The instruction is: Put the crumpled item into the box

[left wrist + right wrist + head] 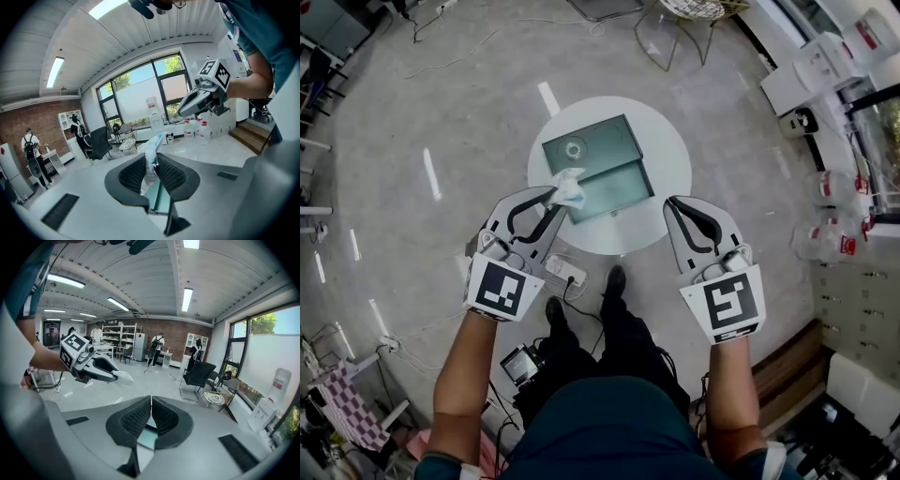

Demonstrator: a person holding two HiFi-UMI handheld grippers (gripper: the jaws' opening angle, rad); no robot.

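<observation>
White and blue: the crumpled item (568, 187) is a scrunched-up thing that looks like paper. It is mostly white with a bit of pale blue, and it is all folds and bumps.
Where it is: it is pinched in the left tool (553, 197). From above it sits right at the left edge of the box (591, 145). It is not in the box yet.
Left tool: it is closed part way, and its two pads squeeze the crumpled item from both sides. I think that is so it can't fall while it is carried.
Right tool (672, 202): its pads are pressed together with nothing in them. It hangs off to the side of the box, I think to keep out of the way.
Box: it is green and lies open on the round white tabletop (675, 150), so the crumpled item can drop straight in.
Next, I think: go a bit further over the open box, then let go.
</observation>
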